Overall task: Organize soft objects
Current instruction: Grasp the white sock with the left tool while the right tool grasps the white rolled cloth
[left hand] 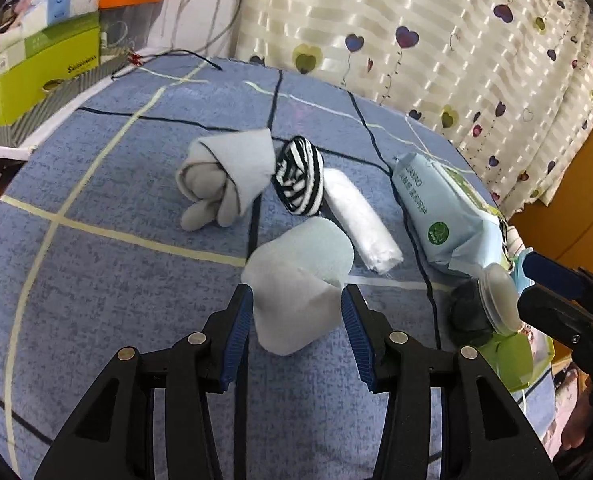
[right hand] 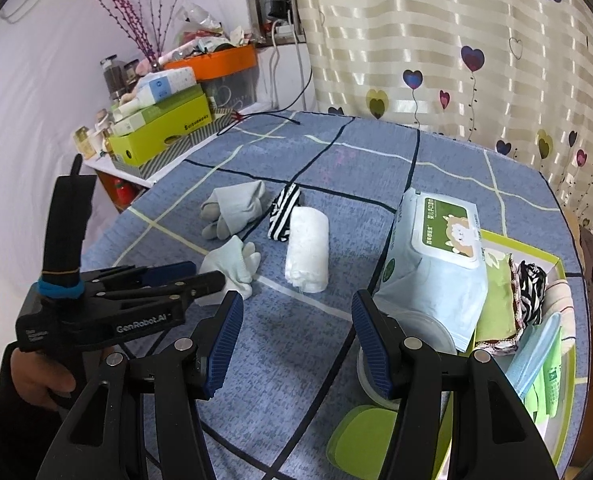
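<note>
On the blue checked cloth lie a pale mint sock bundle (left hand: 296,280) (right hand: 232,264), a grey sock bundle (left hand: 226,178) (right hand: 232,208), a black-and-white striped roll (left hand: 300,176) (right hand: 282,212) and a white rolled cloth (left hand: 360,220) (right hand: 307,248). My left gripper (left hand: 296,336) is open, its jaws on either side of the mint bundle's near end, with small gaps. It also shows in the right wrist view (right hand: 200,284). My right gripper (right hand: 296,344) is open and empty above the cloth, near a wipes pack (right hand: 436,264) (left hand: 444,212).
A green-rimmed box (right hand: 552,264) at right holds folded cloths, a striped item and face masks. A clear round tub (left hand: 492,304) (right hand: 428,328) and a green lid (right hand: 360,440) lie near it. Stacked boxes (right hand: 164,128) crowd the far left shelf. A curtain hangs behind.
</note>
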`<state>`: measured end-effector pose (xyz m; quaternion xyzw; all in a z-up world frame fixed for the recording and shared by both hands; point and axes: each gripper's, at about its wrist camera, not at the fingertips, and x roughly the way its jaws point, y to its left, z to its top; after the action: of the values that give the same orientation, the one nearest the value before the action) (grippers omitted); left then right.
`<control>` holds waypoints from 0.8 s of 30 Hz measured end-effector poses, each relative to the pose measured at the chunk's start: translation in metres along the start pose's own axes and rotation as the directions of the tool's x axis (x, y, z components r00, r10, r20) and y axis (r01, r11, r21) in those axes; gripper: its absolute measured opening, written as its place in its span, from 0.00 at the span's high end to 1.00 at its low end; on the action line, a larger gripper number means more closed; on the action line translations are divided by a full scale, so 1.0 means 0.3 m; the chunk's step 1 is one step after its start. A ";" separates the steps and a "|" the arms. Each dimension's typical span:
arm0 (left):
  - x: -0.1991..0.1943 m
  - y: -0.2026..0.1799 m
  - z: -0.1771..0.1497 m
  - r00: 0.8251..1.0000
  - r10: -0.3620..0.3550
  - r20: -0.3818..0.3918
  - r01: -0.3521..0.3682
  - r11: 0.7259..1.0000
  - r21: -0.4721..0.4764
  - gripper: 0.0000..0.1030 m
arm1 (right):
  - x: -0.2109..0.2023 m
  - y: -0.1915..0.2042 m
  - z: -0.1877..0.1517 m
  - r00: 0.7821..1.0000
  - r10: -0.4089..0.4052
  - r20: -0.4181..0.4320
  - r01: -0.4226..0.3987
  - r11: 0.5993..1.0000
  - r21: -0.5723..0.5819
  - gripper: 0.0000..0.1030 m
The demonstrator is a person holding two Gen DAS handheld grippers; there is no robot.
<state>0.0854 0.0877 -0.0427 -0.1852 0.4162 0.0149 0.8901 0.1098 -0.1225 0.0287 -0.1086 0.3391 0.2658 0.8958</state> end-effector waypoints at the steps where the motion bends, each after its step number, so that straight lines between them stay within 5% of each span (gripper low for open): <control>1: 0.009 -0.004 0.001 1.000 0.003 -0.004 -0.003 1.000 0.002 0.54 | 0.006 -0.002 0.002 1.000 0.001 -0.002 -0.001 1.000 0.001 0.45; 13: 0.078 -0.041 0.014 0.999 0.005 -0.040 -0.005 1.000 -0.007 0.54 | 0.106 0.002 0.066 0.999 -0.013 -0.040 0.012 1.000 -0.024 0.45; 18: 0.056 -0.024 0.013 1.000 -0.009 -0.026 0.008 1.000 -0.015 0.73 | 0.201 0.004 0.117 0.994 -0.036 -0.101 0.032 0.999 -0.040 0.45; 24: -0.006 0.045 0.020 1.000 0.007 0.027 -0.005 0.998 -0.062 0.75 | 0.334 -0.005 0.139 0.980 -0.049 -0.193 0.045 0.999 -0.023 0.45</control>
<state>0.0861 0.1024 -0.0421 -0.2114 0.4040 0.0329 0.8894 0.1966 -0.0678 -0.0067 -0.1502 0.4194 0.2359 0.8637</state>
